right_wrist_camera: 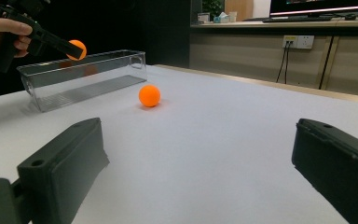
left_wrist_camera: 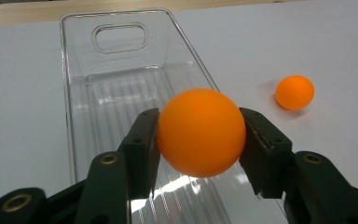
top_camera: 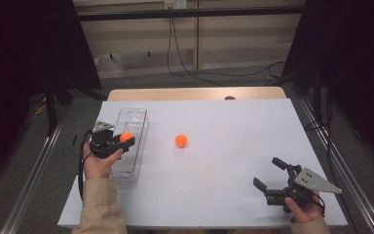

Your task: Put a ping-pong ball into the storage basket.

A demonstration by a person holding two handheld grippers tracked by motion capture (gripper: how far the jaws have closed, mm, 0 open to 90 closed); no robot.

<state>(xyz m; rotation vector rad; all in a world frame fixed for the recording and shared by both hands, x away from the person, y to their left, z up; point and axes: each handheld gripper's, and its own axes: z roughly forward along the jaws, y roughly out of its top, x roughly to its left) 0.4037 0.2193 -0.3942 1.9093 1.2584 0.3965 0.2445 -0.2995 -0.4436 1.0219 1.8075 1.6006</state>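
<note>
A: Orange, matte, round: one held ball (left_wrist_camera: 201,132) sits clamped between the black jaws of the left gripper (left_wrist_camera: 200,140); jaws closed in to the ball's width, pads touching it on both sides.

B: Position of that ball relative to the bin?

A: Above the clear plastic bin (left_wrist_camera: 77,84); in the left gripper view the ribbed floor of the bin lies directly under it; in the high view the held ball (top_camera: 125,137) sits over the bin's long right wall, roughly midway along; whether it is inside the rim line or just above it, cannot tell.

B: Bin location?

A: Left part of the white table (top_camera: 233,195), long axis running away from the person; handle cut-out at the far end; in the right gripper view nothing lies on its floor.

B: Second ball?

A: Loose ball (top_camera: 181,141) resting on the table to the right of the bin, near it but not touching; in the right gripper view it shows as (right_wrist_camera: 149,95), with a small shadow beneath.

B: Right tool?

A: Right gripper (top_camera: 271,176) low at the near right of the table, held in the person's right hand (top_camera: 306,209); jaws spread wide, nothing between them; well apart from both balls. Left hand (top_camera: 97,163) wraps the left gripper's handle; beige sleeve (top_camera: 100,207) below it.
</note>
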